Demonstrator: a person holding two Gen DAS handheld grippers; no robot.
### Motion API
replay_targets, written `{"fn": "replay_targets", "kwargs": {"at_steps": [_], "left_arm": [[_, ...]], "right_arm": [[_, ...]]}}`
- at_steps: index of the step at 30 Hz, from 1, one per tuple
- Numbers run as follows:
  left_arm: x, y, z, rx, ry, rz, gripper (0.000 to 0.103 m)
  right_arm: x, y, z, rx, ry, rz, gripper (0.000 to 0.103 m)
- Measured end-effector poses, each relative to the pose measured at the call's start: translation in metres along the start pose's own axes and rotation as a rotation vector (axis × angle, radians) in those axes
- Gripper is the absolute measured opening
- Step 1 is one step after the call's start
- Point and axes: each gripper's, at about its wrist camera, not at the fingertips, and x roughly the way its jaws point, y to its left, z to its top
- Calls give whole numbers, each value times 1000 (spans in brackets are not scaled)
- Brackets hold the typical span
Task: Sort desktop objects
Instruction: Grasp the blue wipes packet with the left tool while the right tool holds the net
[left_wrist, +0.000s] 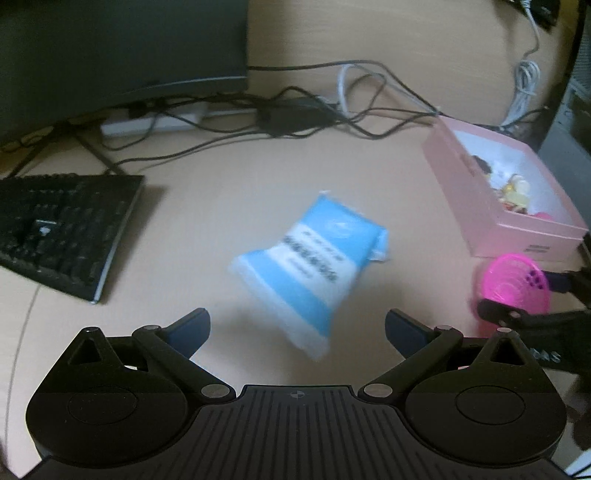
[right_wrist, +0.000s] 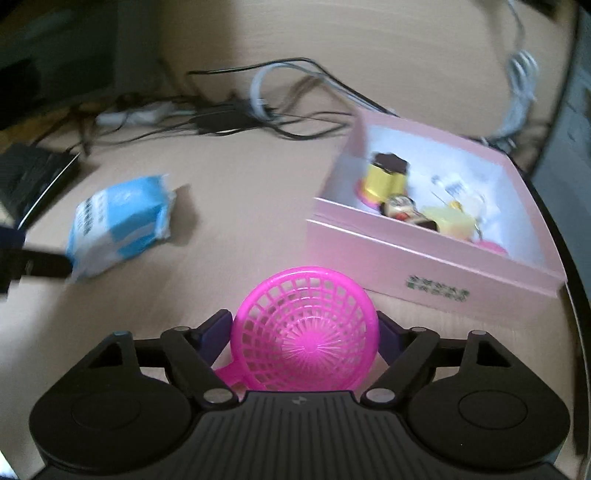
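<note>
- The keyboard (left_wrist: 66, 232) sits at the far left of the desk (left_wrist: 229, 177), under the monitor (left_wrist: 118, 48); both look like fixtures rather than things to sort, and a tangle of cables (left_wrist: 295, 110) runs along the back edge behind them.
- The left gripper (left_wrist: 297, 328) has its jaws spread wide with nothing between them. The blue-and-white tissue packet (left_wrist: 314, 266) lies flat on the desk just ahead of the fingertips, slightly right of the centre line and turned at an angle, so I judge this hand is lining up to take it.
- The right gripper (right_wrist: 304, 328) is clamped on the pink toy strainer (right_wrist: 306, 332), its two blue pads pressing the bowl's rim from either side, the mesh bowl facing the camera and the small handle pointing down to the left. It appears to be held above the desk, probably so it can clear the box wall.
- The pink box (right_wrist: 436, 254) stands open just beyond and to the right of the strainer, already holding small toys (right_wrist: 406, 199); it seems to be the collecting place, so the strainer likely goes there.
</note>
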Motion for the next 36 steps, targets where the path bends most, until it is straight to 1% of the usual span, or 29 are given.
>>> {"fn": "replay_targets", "kwargs": {"at_steps": [2,5,7,9,12,14,15,17,18,19,21,22,23,25,29,32,33,34,35,36], "left_arm": [[0,3,0,45,-17,-10,103],[5,0,-1,162,-24,-51,103],[13,-5,-1,211,-8,-42,103],[23,-10,0,207,16,-28,103],[39,-18,7,153,48,-50,103],[43,-26,11,145,56,-89,103],[40,-31,11,162,54,-120,103],[29,-40,11,221,56,-205,103],[23,-43,10,249,53,-224,103],[14,-45,10,276,38,-208,103],[0,-49,10,308,-24,-126,103],[-2,-49,13,320,-56,-81,103],[1,-48,17,320,-70,-44,103],[20,-46,28,291,-54,23,103],[62,-42,42,249,14,64,103],[70,-43,41,221,27,63,102],[69,-44,41,211,26,58,94],[68,-44,40,207,25,59,75],[67,-45,40,205,30,62,66],[65,-46,39,197,35,58,65]], "right_arm": [[-4,-2,-3,-25,3,17,81],[-16,-11,-11,-70,5,56,81],[-25,-18,-18,-126,1,43,81],[-31,-28,-25,-162,-6,17,81],[-35,-46,-30,-134,-11,-26,81],[-36,-56,-29,-83,-17,-43,81],[-38,-60,-28,-64,-22,-45,81],[-41,-63,-27,-42,-35,-48,81],[-43,-64,-27,-37,-42,-52,82],[-44,-64,-27,-33,-47,-58,84],[-49,-64,-29,-15,-57,-69,84],[-51,-65,-30,2,-60,-72,84],[-51,-66,-30,24,-60,-73,85],[-51,-67,-31,66,-53,-75,85],[-45,-67,-31,108,-28,-108,85],[-41,-69,-30,138,-3,-121,85],[-40,-70,-30,155,9,-121,85],[-38,-70,-30,172,17,-121,85],[-36,-70,-30,189,26,-123,85],[-33,-70,-30,199,34,-128,85]]}}
